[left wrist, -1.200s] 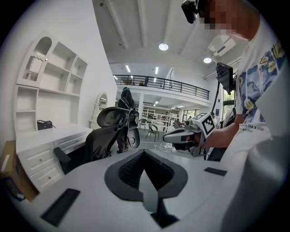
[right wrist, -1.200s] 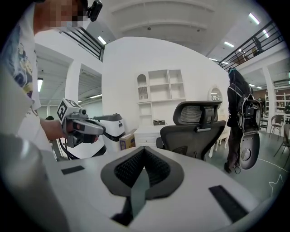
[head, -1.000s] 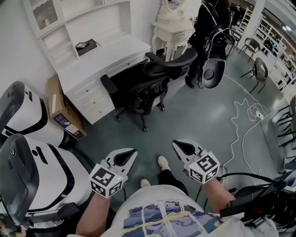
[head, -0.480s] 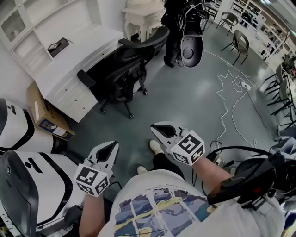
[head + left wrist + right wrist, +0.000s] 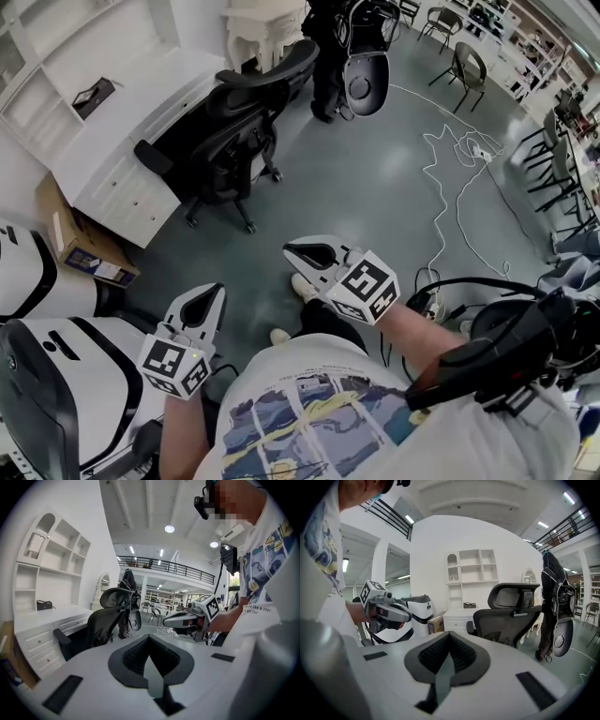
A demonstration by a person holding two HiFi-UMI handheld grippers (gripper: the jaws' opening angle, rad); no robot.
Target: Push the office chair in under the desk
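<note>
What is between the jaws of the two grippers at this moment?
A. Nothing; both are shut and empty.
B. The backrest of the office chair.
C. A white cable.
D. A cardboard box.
A: the jaws of the left gripper and the right gripper meet on nothing, and the office chair stands apart by the desk.

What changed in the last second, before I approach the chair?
Only the head view swung: black mesh office chair and white desk slid up-left in frame. Nothing gripped or released. The left gripper and right gripper stay shut and empty, short of the chair.
</note>
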